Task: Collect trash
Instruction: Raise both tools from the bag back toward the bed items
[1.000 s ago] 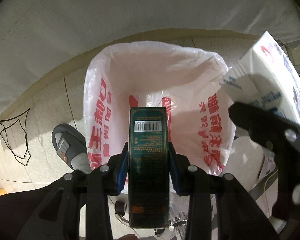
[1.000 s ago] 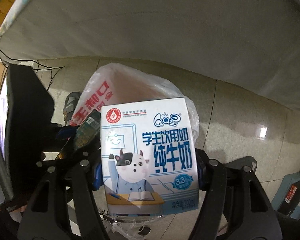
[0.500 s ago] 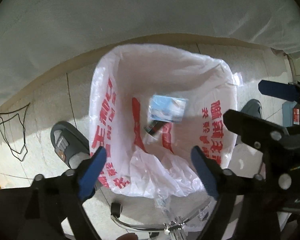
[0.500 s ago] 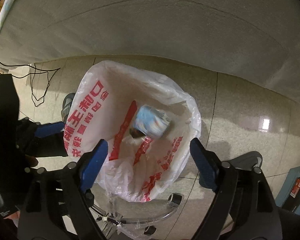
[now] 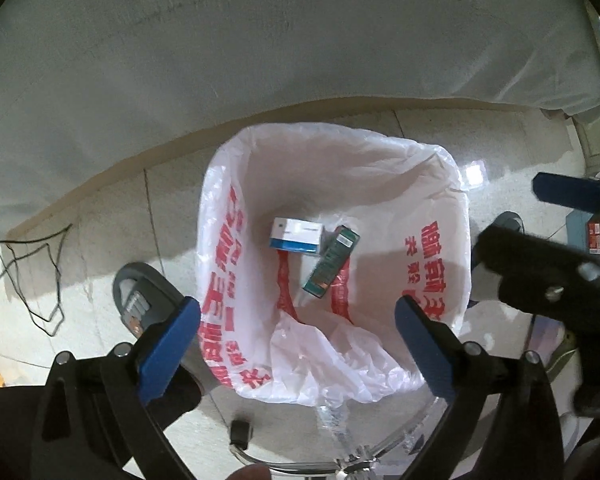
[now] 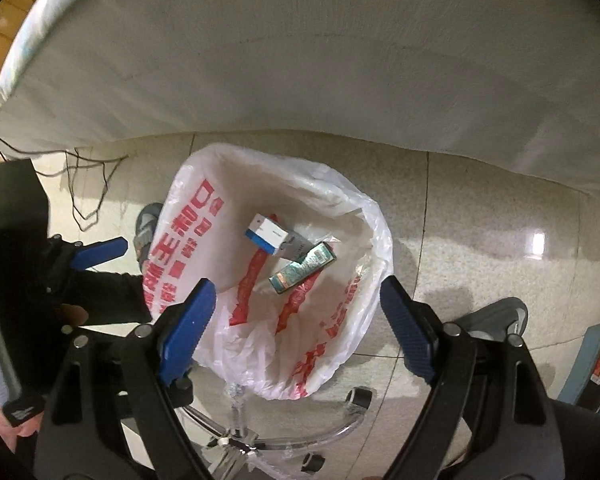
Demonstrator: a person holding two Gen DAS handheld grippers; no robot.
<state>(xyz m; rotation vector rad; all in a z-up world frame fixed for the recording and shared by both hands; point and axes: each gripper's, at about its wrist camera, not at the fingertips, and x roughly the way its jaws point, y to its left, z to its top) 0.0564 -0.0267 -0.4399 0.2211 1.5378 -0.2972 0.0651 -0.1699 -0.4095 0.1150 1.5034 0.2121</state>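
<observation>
Left gripper (image 5: 298,344) opening wide, nothing between | right gripper (image 6: 296,320) spread, empty | milk carton (image 5: 296,235) and green box (image 5: 331,263) touching, well below in trash bag (image 5: 440,248)

Tiled floor (image 5: 112,216): bag-lined bin (image 5: 228,240), black cable (image 5: 40,280), slippers (image 5: 140,300).

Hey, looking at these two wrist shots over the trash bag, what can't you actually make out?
- Trash bag bottom: crumpled folds hide it, both views.
- Green box print: too small, both views.
- Milk carton front: turned away, right wrist view.
- Bag stand: cut off by bottom edge.
</observation>
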